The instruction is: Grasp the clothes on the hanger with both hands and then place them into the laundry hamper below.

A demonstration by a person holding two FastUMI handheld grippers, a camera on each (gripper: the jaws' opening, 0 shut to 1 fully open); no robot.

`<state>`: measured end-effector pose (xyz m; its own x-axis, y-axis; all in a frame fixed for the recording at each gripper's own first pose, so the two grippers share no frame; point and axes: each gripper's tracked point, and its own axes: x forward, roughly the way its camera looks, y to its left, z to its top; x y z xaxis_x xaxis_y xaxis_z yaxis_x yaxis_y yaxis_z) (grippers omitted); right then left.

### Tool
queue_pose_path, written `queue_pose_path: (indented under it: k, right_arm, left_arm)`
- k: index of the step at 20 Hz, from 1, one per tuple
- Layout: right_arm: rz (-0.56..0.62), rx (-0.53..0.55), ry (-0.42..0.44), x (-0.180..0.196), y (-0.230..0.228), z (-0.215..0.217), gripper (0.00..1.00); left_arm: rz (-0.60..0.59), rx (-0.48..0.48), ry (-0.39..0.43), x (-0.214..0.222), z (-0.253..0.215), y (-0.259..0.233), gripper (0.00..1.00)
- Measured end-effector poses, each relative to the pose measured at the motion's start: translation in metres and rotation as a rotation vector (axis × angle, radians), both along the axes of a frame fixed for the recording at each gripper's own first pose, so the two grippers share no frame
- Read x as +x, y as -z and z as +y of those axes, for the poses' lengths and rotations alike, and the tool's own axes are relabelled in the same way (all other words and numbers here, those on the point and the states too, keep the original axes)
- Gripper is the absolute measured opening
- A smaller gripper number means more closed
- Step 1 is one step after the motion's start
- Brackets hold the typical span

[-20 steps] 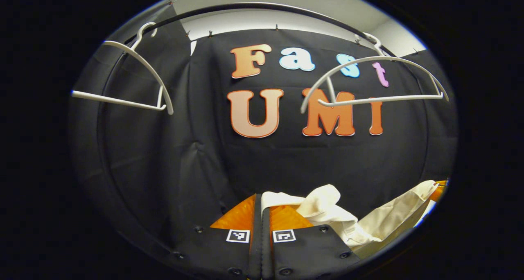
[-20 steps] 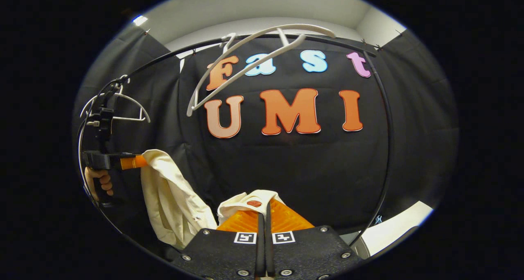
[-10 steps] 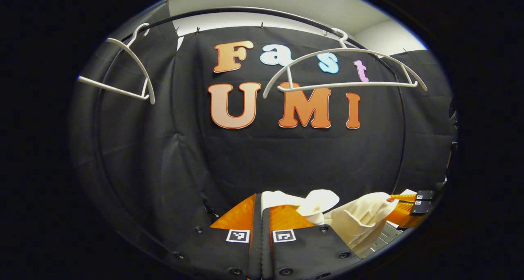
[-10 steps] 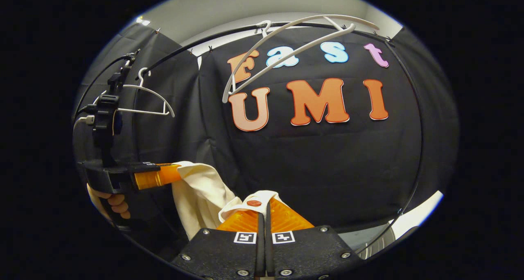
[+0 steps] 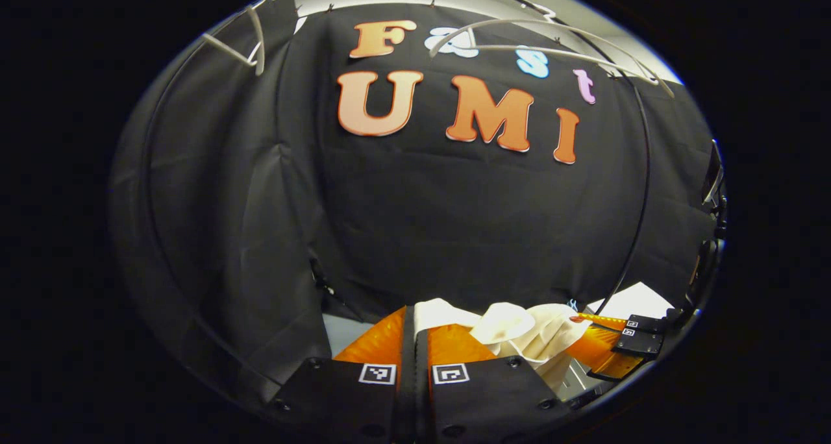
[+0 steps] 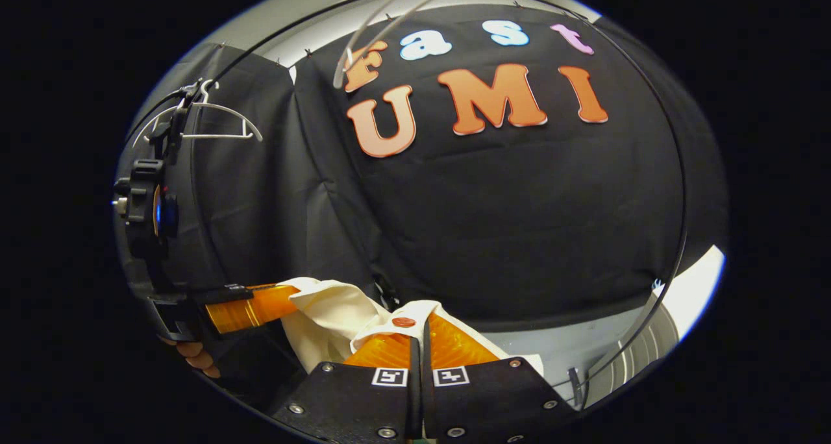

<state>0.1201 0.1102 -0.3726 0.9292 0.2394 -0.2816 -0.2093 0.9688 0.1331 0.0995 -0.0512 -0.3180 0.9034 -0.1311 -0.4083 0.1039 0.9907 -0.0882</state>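
Lowered hand-held grippers [image 5: 415,330] [image 6: 419,340] clamp cream garment [image 6: 331,314].

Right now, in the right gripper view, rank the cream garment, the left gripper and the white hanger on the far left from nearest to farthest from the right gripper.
1. Cream garment: pinched in the right gripper, low centre.
2. Left gripper: lower left, clamped on the same cloth.
3. White hanger: upper left, up on the black rail.
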Motion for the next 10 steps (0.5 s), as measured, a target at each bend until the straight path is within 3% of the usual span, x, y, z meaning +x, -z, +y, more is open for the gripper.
queue_pose_path:
  k: [8, 10]
  right_arm:
    - [0.196, 0.004, 0.141, -0.001, 0.128, -0.044, 0.0]
    - [0.264, -0.007, 0.162, -0.002, 0.16, -0.055, 0.0]
  left_arm:
    - [0.291, -0.053, -0.039, -0.032, 0.001, 0.146, 0.07]
    - [0.367, -0.029, -0.052, -0.044, 0.007, 0.181, 0.05]
